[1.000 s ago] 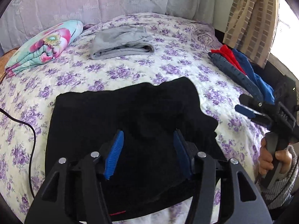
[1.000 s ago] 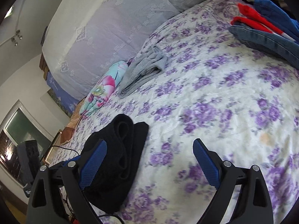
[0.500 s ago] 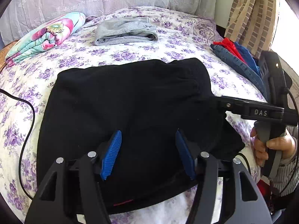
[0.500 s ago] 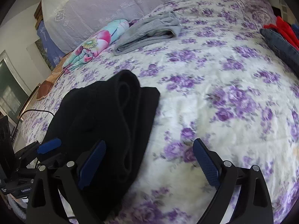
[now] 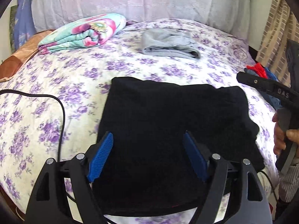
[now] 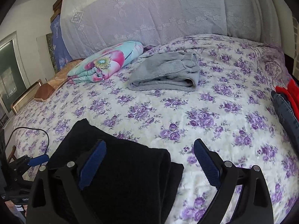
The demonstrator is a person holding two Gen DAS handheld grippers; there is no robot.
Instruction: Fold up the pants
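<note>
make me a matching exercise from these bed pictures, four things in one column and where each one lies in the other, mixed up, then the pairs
Things:
1. black pants
2. grey folded garment
3. floral blanket
4. red and blue clothes pile

Places:
A. far left of the bed, by the headboard
B. right edge of the bed
C. near edge of the bed, under the open left hand-held gripper
D. middle of the bed's far end, right of the blanket

Pairs: 1-C, 2-D, 3-A, 4-B
</note>
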